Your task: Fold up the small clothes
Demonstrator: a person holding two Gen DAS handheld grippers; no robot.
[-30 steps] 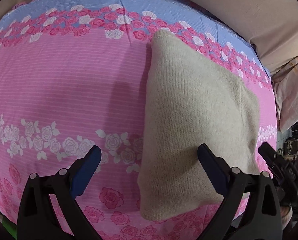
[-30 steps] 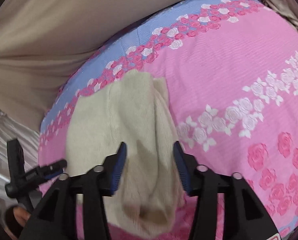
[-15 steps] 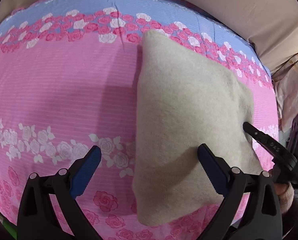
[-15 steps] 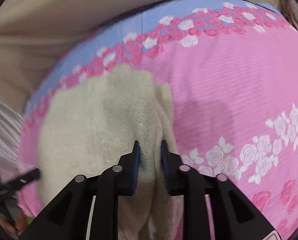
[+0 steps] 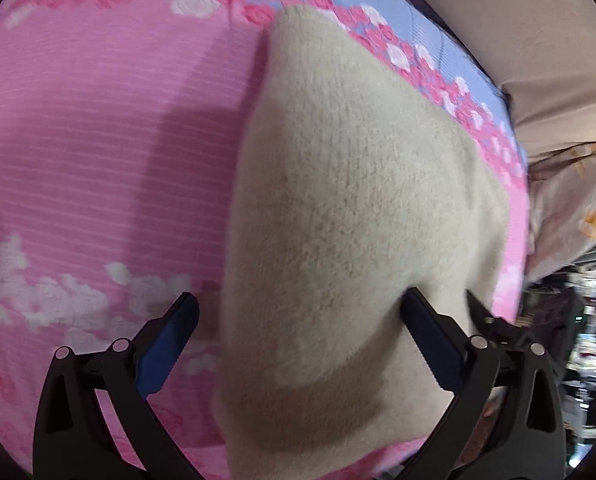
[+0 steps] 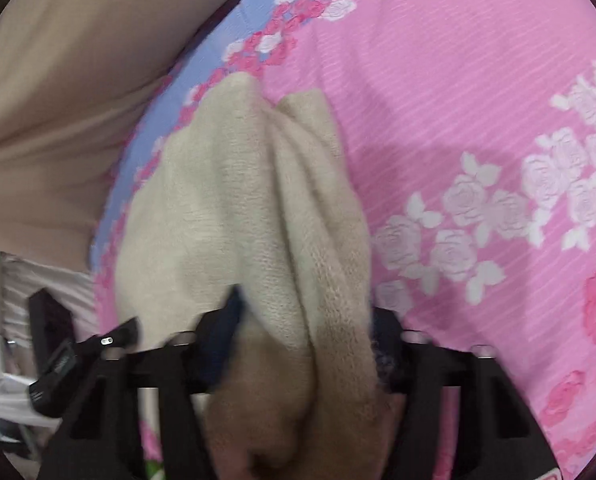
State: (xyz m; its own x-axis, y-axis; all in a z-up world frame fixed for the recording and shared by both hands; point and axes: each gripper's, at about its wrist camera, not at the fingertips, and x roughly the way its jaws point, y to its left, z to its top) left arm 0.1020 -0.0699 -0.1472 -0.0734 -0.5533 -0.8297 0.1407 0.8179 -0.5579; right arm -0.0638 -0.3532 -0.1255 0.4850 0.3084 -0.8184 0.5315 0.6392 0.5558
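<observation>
A folded beige knit garment (image 5: 346, 208) lies on the pink rose-print bedspread (image 5: 90, 152). My left gripper (image 5: 298, 320) is open, its fingers straddling the garment's near edge. The other gripper shows at the garment's right edge (image 5: 494, 328). In the right wrist view the garment (image 6: 226, 208) bunches up between my right gripper's (image 6: 306, 332) fingers, which look spread with thick fabric filling the gap. The left gripper shows at the lower left (image 6: 86, 352).
The bedspread (image 6: 478, 128) has a blue band with roses (image 5: 418, 20) at the far edge. A tan sheet or pillow (image 6: 66, 80) lies beyond it. Clutter (image 5: 578, 320) stands past the bed's right side.
Both grippers have moved in closer to the garment. The right gripper's fingers, nearly closed half a second ago, now stand wider with more cloth between them. Both views are blurred by motion.
</observation>
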